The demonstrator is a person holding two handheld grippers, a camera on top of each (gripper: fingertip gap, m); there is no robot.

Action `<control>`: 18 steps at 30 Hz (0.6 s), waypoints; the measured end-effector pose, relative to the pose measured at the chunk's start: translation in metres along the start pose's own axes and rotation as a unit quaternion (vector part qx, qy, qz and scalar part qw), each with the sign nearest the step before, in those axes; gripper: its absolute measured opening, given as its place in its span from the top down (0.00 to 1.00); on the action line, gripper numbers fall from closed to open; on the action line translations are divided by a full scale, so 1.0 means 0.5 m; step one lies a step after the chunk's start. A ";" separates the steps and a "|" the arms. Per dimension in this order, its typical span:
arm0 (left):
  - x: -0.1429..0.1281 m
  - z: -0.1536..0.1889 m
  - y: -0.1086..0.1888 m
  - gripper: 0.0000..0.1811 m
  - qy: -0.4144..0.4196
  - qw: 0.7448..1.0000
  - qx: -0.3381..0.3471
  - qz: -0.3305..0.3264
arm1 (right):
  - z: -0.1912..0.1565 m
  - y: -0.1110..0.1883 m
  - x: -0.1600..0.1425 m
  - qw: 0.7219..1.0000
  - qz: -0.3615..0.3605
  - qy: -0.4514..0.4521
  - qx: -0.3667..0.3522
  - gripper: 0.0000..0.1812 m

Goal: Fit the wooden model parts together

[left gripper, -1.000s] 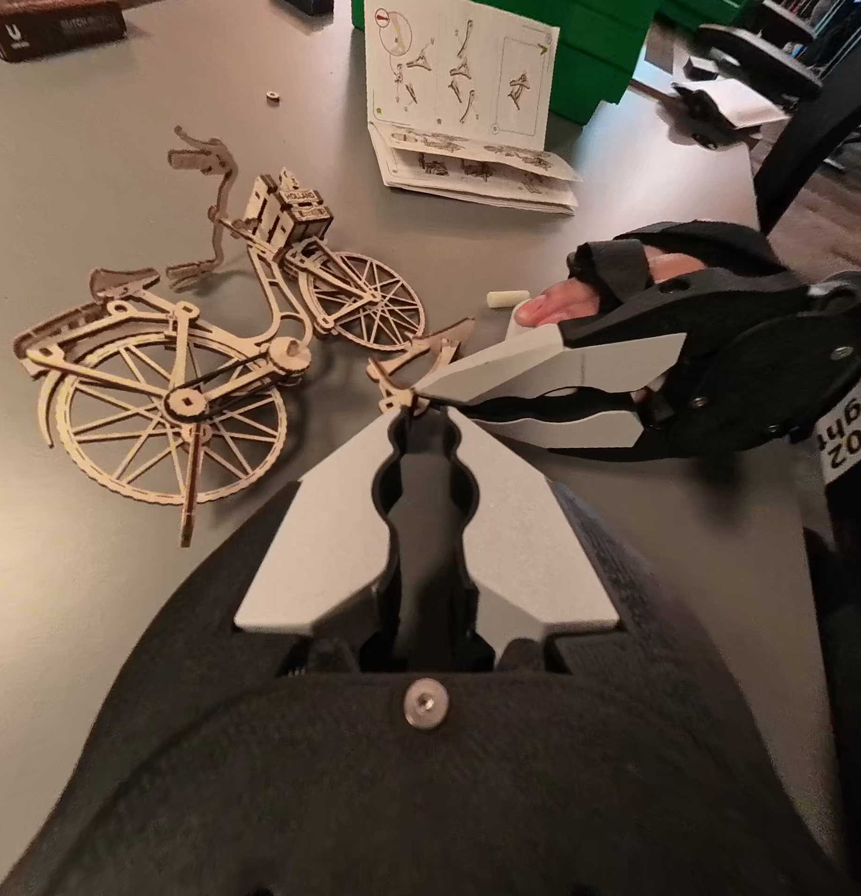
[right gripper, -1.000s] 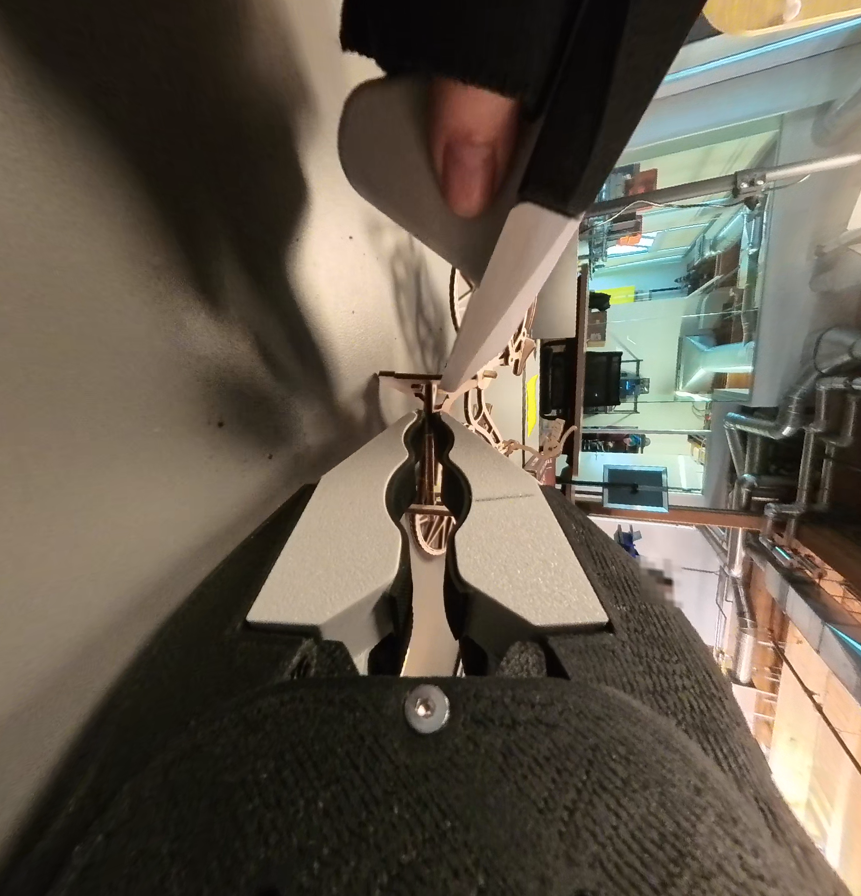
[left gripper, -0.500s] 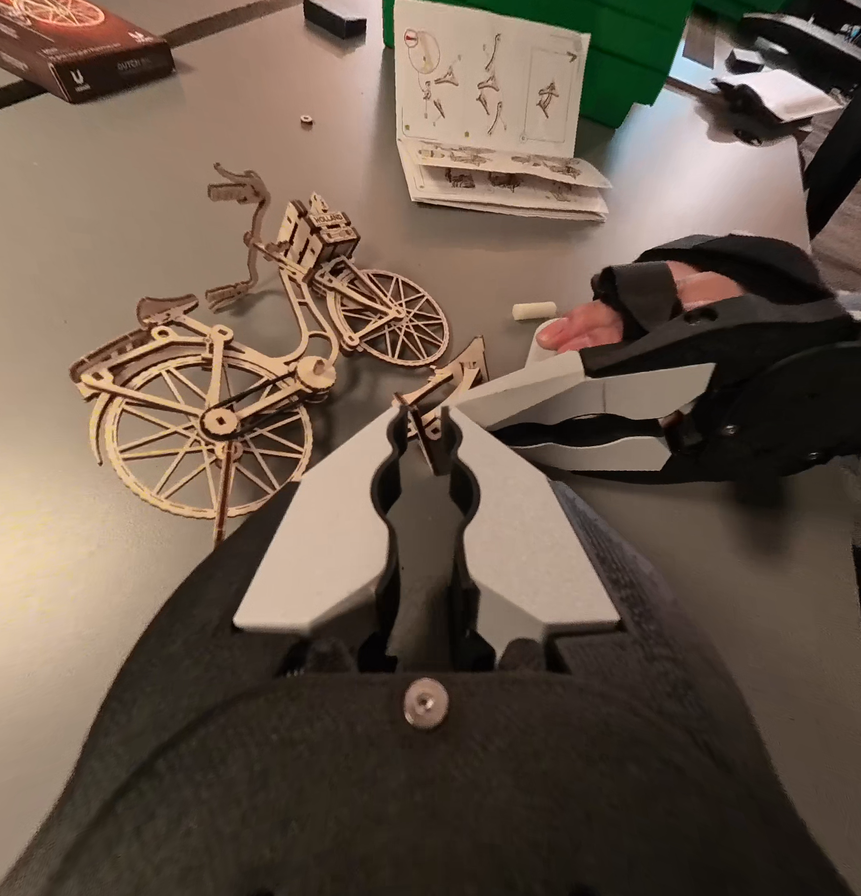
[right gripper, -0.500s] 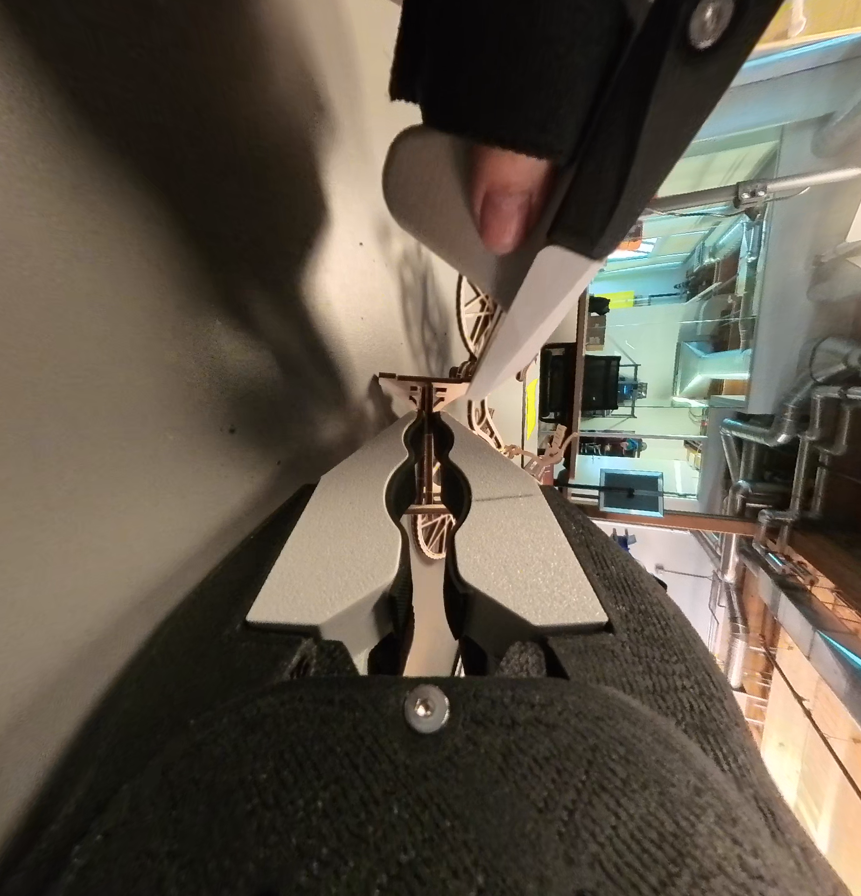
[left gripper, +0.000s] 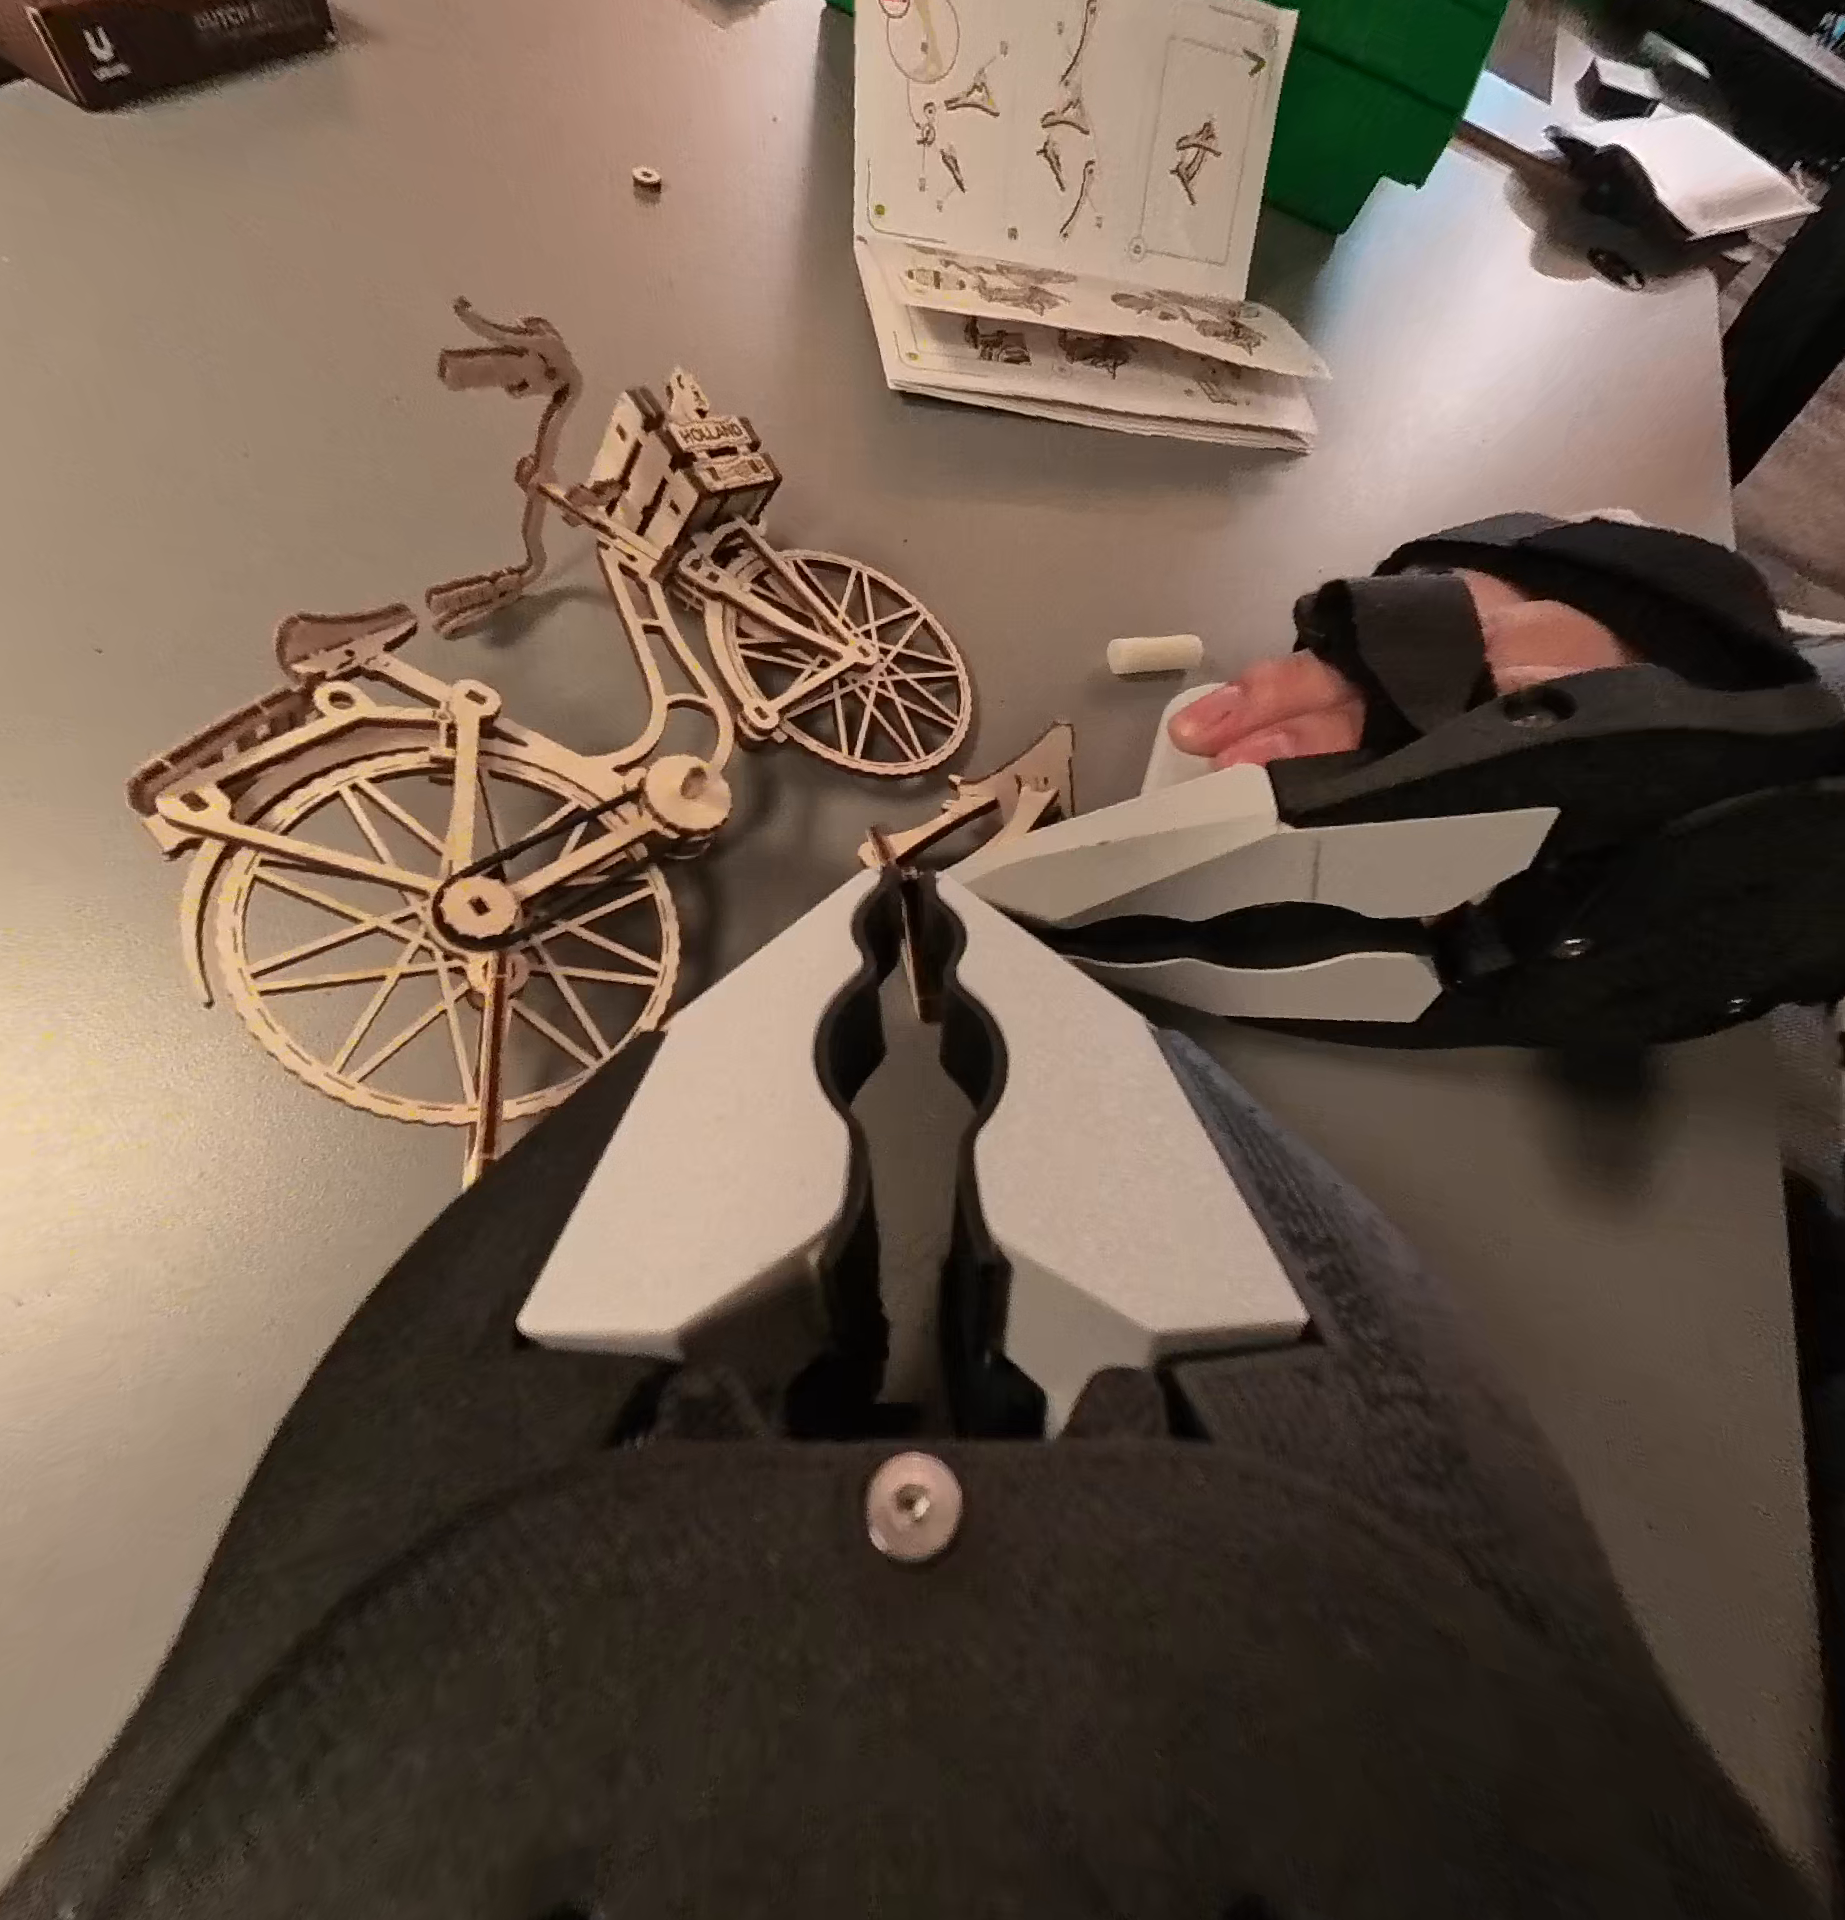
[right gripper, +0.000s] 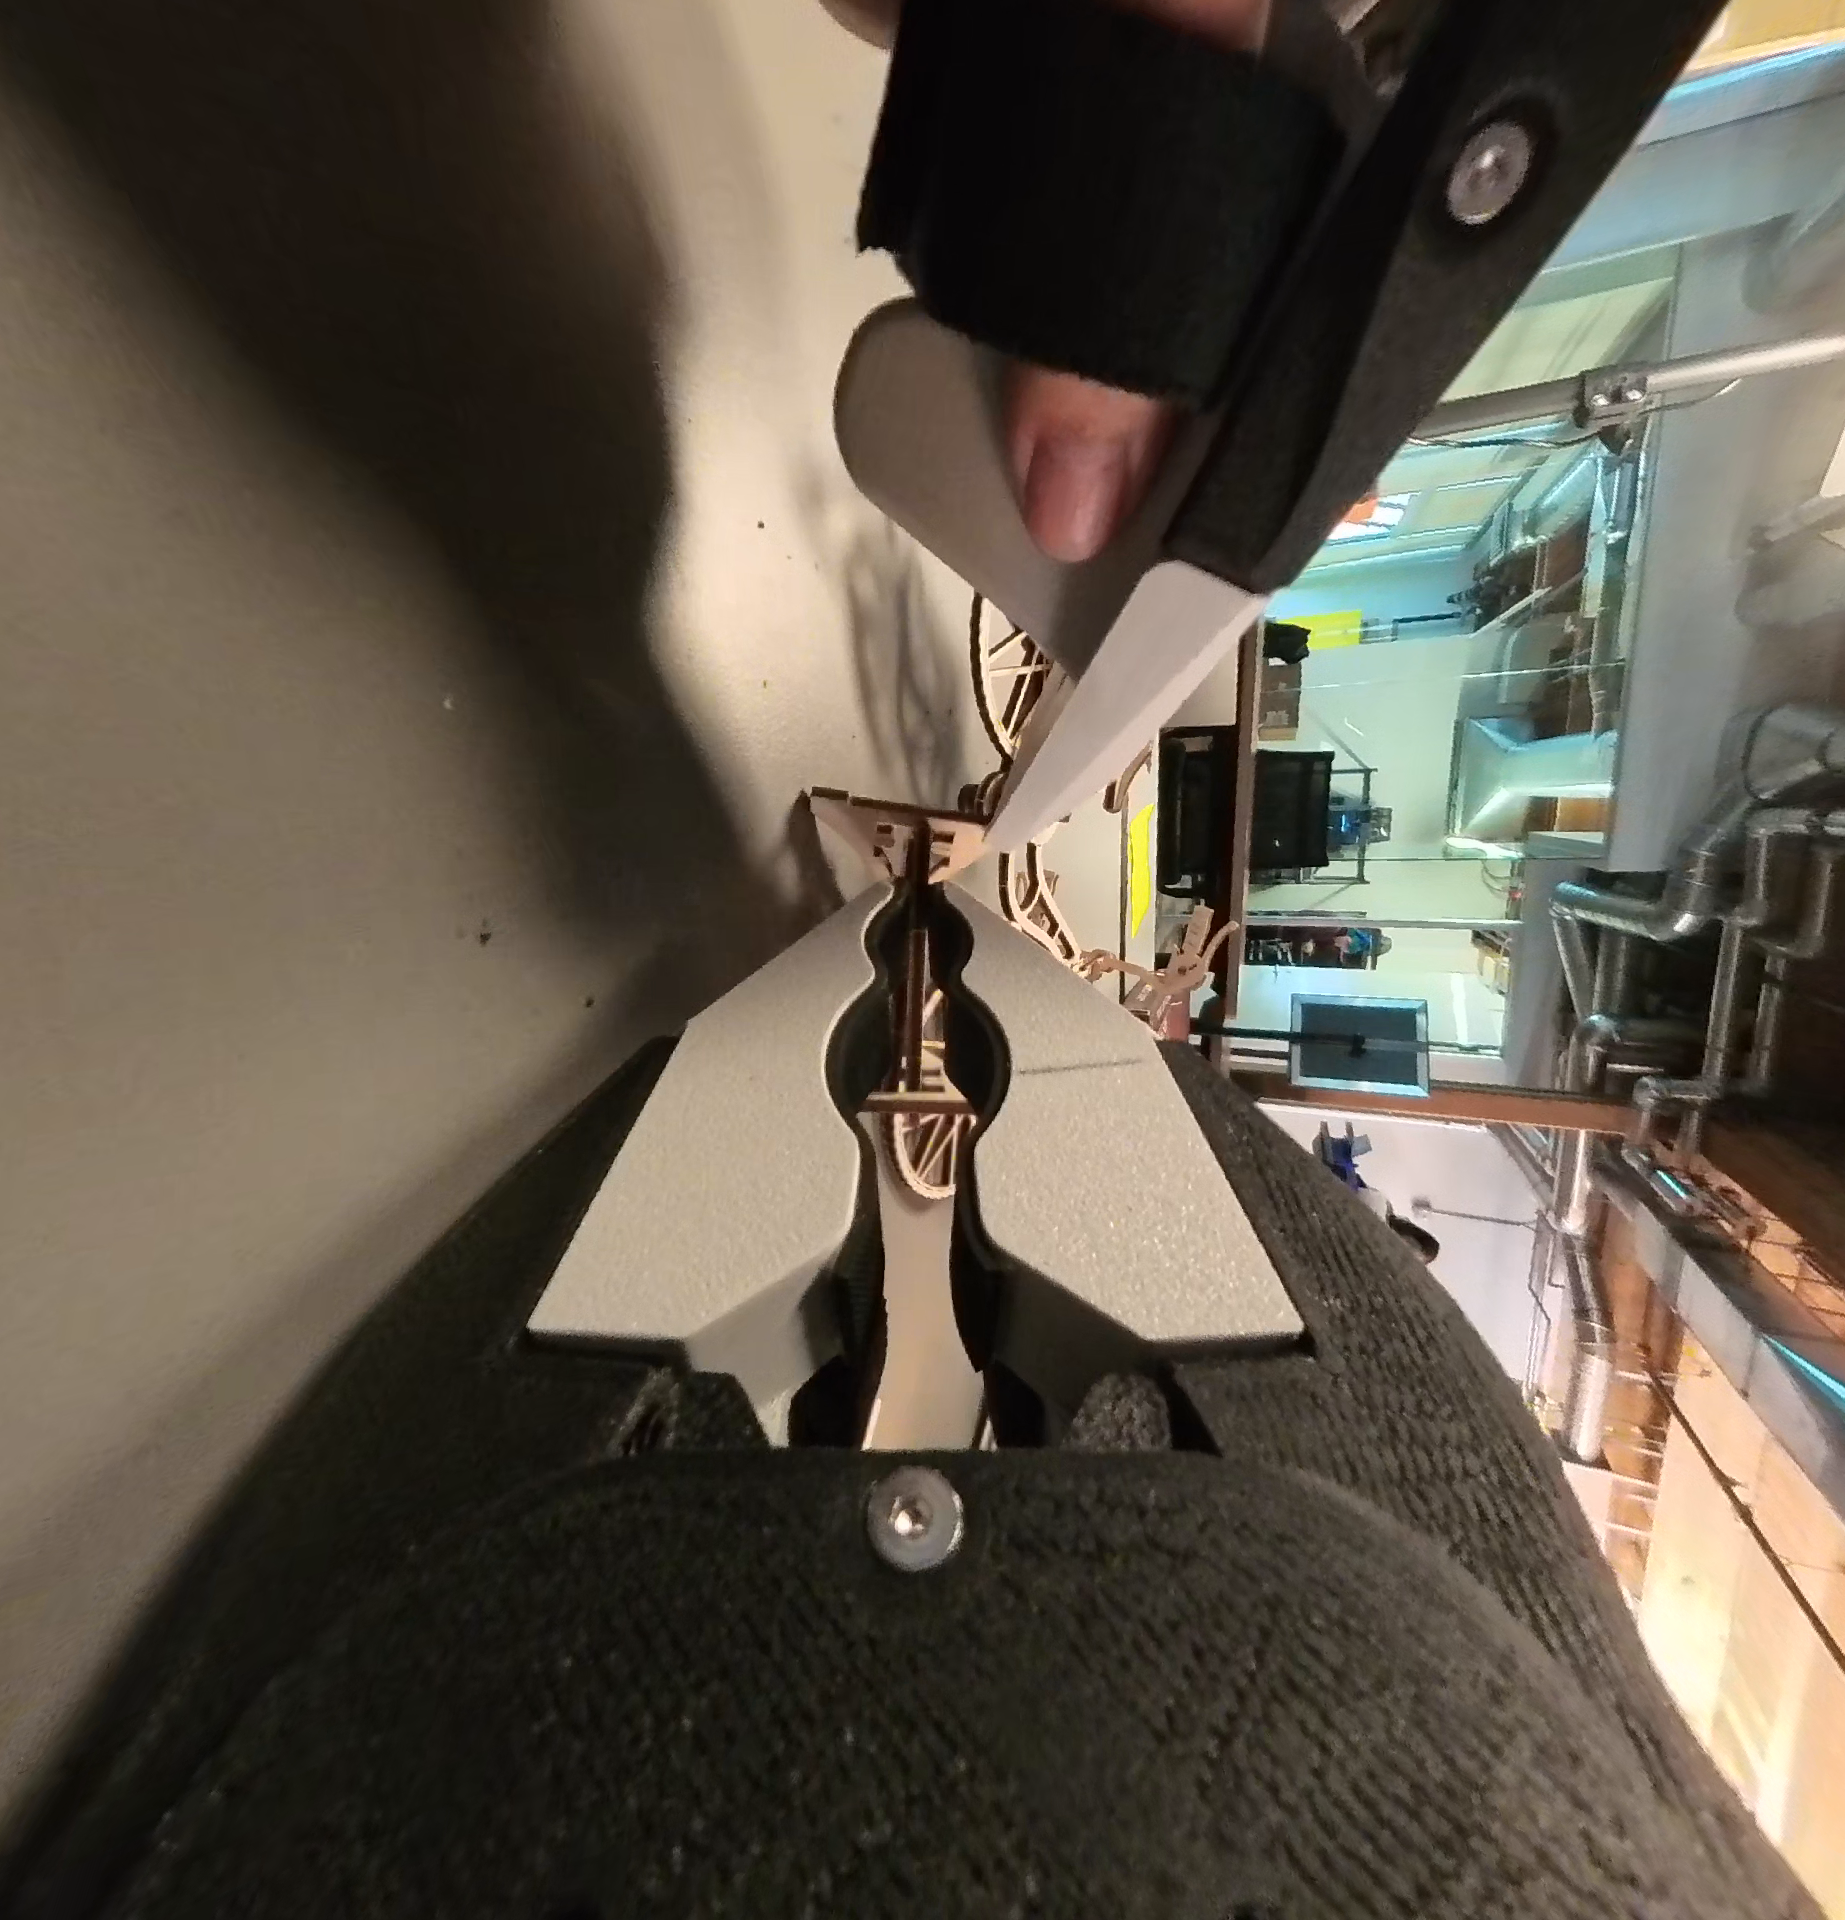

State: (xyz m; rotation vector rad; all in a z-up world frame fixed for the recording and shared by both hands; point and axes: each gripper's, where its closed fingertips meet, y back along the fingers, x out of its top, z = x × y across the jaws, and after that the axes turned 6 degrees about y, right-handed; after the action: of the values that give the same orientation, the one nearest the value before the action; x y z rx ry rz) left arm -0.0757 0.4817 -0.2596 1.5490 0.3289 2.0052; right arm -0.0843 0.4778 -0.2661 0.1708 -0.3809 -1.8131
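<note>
A wooden bicycle model lies flat on the grey table. My left gripper is shut on a thin wooden piece held edge-on between its tips. My right gripper comes in from the right, tip to tip with the left. It is shut on a flat wooden frame part. In the right wrist view my right gripper grips that part edge-on. The left gripper's finger touches the part's far cross end. The joint between the two pieces is hidden by the tips.
An open instruction booklet stands at the back. A small white cylinder lies near the right hand. A tiny wooden ring and a dark box sit far left. Green crates stand behind the booklet.
My left gripper has drawn back slightly and tilted, so the bicycle sits farther right in its view. The thin piece now shows between its tips. Both grippers stay tip to tip.
</note>
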 end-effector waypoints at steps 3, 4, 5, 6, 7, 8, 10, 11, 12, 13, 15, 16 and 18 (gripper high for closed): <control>0.000 0.000 0.001 0.99 0.010 1.000 -0.006 -0.003 | 0.001 -0.001 0.000 1.000 -0.002 -0.004 -0.001 1.00; 0.000 0.000 0.001 0.99 0.015 1.000 -0.009 -0.003 | 0.001 -0.001 0.000 1.000 -0.002 -0.004 -0.001 1.00; 0.000 0.000 0.001 0.99 0.020 1.000 -0.013 -0.004 | 0.001 -0.002 0.000 1.000 -0.003 -0.004 -0.002 1.00; 0.000 0.001 0.001 0.99 0.026 0.999 -0.017 -0.004 | 0.001 -0.002 0.000 1.000 -0.003 -0.006 -0.001 1.00; 0.000 0.001 0.002 0.99 0.032 0.999 -0.021 -0.004 | 0.001 -0.002 0.000 1.000 -0.004 -0.008 -0.001 1.00; 0.000 0.001 0.002 0.99 0.038 0.999 -0.024 -0.004 | 0.001 -0.003 0.000 1.000 -0.004 -0.009 -0.001 1.00; 0.000 0.001 0.002 0.99 0.046 0.999 -0.029 -0.004 | 0.001 -0.004 0.000 1.000 -0.006 -0.009 -0.002 1.00; -0.001 0.001 0.003 0.99 0.049 0.998 -0.031 -0.005 | 0.001 -0.004 0.000 1.000 -0.006 -0.011 -0.001 1.00; 0.000 0.001 0.003 0.99 0.052 0.998 -0.033 -0.005 | 0.001 -0.005 0.001 1.000 -0.007 -0.013 -0.001 1.00; -0.001 0.002 0.003 0.99 0.054 0.998 -0.034 -0.005 | 0.001 -0.005 0.000 1.000 -0.008 -0.015 -0.001 1.00; -0.001 0.003 0.004 0.99 0.059 0.997 -0.038 -0.006 | 0.001 -0.005 0.000 1.000 -0.009 -0.018 -0.001 1.00; -0.001 0.004 0.005 0.99 0.063 0.997 -0.040 -0.006 | 0.001 -0.006 -0.001 1.000 -0.010 -0.021 0.000 1.00; -0.001 0.003 0.005 0.99 0.065 0.997 -0.041 -0.006 | 0.000 -0.006 -0.001 1.000 -0.011 -0.024 0.000 1.00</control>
State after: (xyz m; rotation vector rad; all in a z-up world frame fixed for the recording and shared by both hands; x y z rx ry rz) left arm -0.0747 0.4791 -0.2583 1.3684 0.3019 2.0881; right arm -0.0872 0.4791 -0.2670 0.1324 -0.4154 -1.8410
